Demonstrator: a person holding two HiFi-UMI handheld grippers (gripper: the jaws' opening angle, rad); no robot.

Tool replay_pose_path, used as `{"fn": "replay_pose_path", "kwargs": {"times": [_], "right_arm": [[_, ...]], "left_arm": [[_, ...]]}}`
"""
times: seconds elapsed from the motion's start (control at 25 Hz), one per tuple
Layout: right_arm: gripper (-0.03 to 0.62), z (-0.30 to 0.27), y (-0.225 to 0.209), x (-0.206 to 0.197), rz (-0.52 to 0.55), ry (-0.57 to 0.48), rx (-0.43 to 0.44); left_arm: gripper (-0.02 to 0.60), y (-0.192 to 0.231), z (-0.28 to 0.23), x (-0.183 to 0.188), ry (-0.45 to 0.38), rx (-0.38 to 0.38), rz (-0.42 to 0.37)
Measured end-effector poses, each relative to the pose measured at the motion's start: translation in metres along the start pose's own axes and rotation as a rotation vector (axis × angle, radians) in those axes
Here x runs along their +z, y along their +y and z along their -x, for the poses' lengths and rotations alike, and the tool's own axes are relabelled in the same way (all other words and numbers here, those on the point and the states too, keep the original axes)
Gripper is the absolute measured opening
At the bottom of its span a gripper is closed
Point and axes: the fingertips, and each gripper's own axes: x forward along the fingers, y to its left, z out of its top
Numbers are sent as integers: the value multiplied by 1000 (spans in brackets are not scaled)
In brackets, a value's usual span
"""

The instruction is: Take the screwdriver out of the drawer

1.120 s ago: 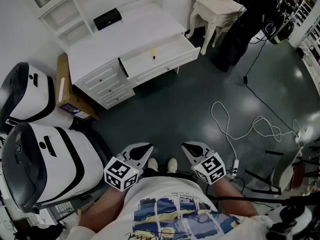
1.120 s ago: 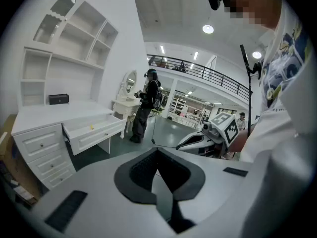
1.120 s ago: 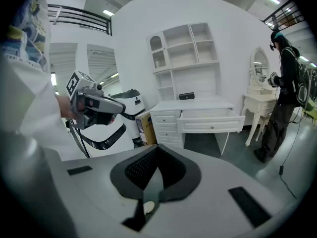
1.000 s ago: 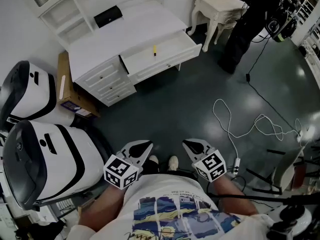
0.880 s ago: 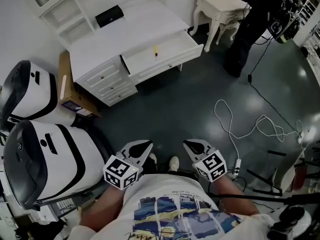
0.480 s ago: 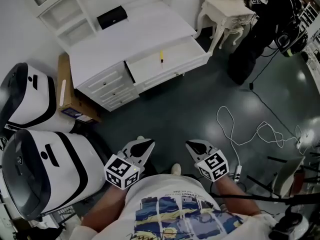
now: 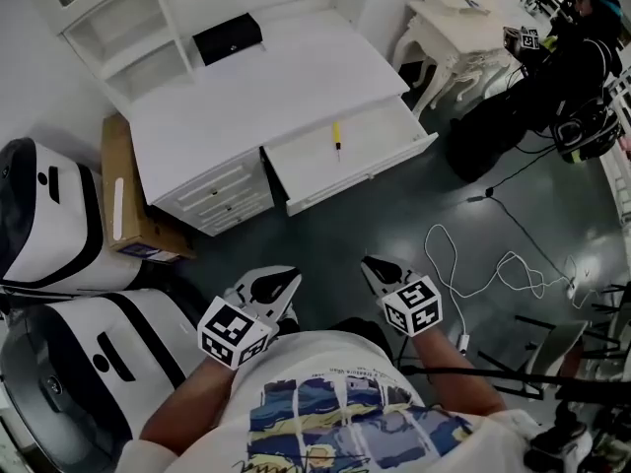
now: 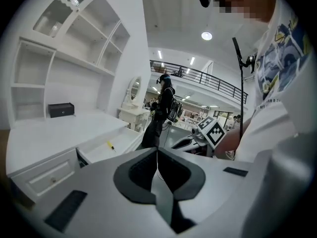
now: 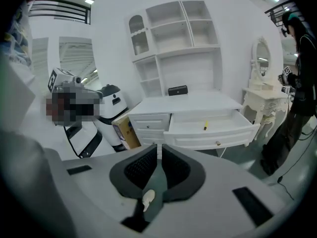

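Observation:
A yellow screwdriver (image 7: 336, 134) lies in the open drawer (image 7: 380, 162) of the white desk (image 7: 266, 87), well ahead of both grippers. My left gripper (image 7: 283, 282) is held low near my body, shut, with nothing between its fingers. My right gripper (image 7: 371, 266) is beside it; its tips still meet, the jaws are just opening, and nothing is between them. The screwdriver (image 8: 111, 146) shows small and far off in the left gripper view. In the right gripper view the screwdriver (image 9: 205, 126) lies in the drawer (image 9: 218, 135), beyond the gripper (image 9: 158, 148).
A black box (image 7: 228, 37) sits at the back of the desk. A cardboard box (image 7: 123, 205) and white rounded machines (image 7: 44, 215) stand to the left. A white cable (image 7: 478, 264) loops on the dark floor at right. A small white table (image 7: 458, 13) and a person in dark clothes (image 7: 557, 92) are at far right.
I have walked towards the desk: it and the open drawer have come nearer and lower in the head view. Both grippers kept their place by my body and stayed closed.

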Motion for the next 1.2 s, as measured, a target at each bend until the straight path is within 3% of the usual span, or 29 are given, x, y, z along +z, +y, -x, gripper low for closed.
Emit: {"fn": "replay_pose_path", "kwargs": {"times": [0.12,0.2,0.48,0.68,0.92,1.2], "right_arm": [[36,-26,-11,22,-7,0,-34],[121,-38,-23,32,-23,9,-53],[127,-100,-104,70,-43,29,-97],[127,-164,-176,98,-25,48,-88],[133,-250,-253,97,-47,136,-58],[164,-326,-295,80,-56,271,-7]], "left_arm": [[15,33,7,6,8,-5,7],[15,50,7,8,14,-2,26],[15,96,-28,30,7,15,58],[15,134,-63,55,-2,108,89],[15,174,-102,82,6,215,119],[15,199,-124,102,21,336,167]]}}
